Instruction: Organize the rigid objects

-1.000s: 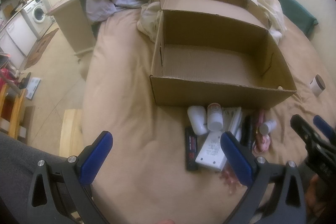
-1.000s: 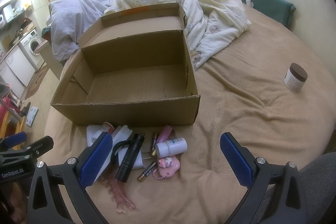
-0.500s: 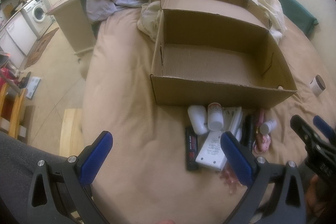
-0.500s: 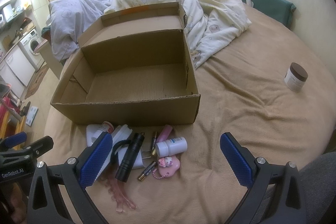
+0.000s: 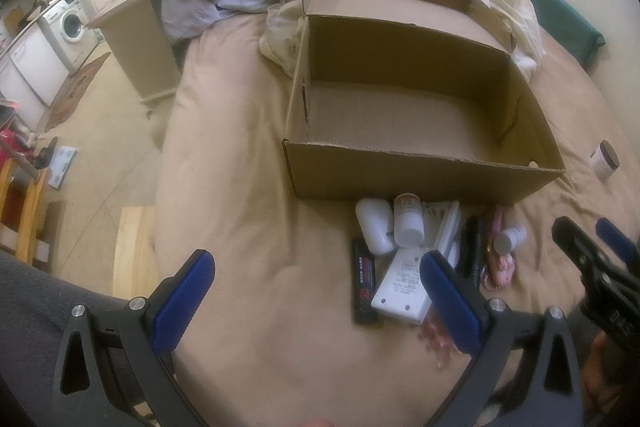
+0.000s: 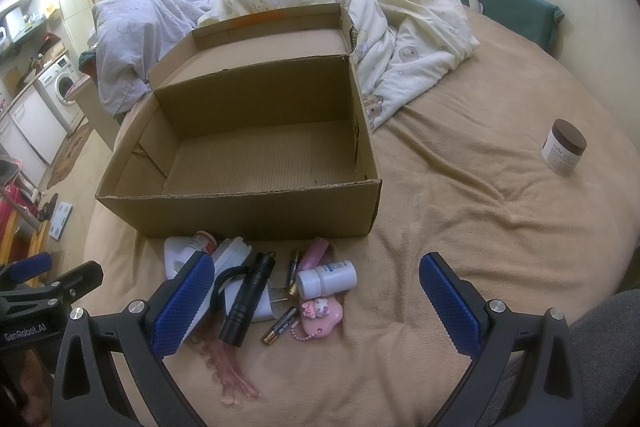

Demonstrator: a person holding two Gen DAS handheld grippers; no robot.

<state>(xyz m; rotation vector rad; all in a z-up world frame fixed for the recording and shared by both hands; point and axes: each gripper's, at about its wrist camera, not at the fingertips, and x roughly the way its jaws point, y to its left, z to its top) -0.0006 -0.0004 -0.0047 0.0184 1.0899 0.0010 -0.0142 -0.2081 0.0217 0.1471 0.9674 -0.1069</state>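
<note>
An empty open cardboard box (image 6: 260, 211) stands on the tan bed; it also shows in the left wrist view (image 5: 400, 179). In front of it lies a pile: a black flashlight (image 6: 250, 297), a white pill bottle (image 6: 326, 279), a pink charm (image 6: 322, 315), batteries (image 6: 280, 325), a white remote (image 5: 402, 285), a black bar (image 5: 363, 281), white bottles (image 5: 407, 219). My right gripper (image 6: 312, 301) is open, low over the pile. My left gripper (image 5: 312, 295) is open, just left of the pile. Both are empty.
A brown-lidded white jar (image 6: 564, 147) stands alone on the bed at right. Rumpled duvets (image 6: 360, 11) lie behind the box. A teal headboard cushion (image 6: 512, 3) is far right. The bed's left edge drops to a floor with a washing machine (image 5: 68, 23).
The left wrist view has shifted slightly and is a little blurred. The right gripper and all objects have not moved.
</note>
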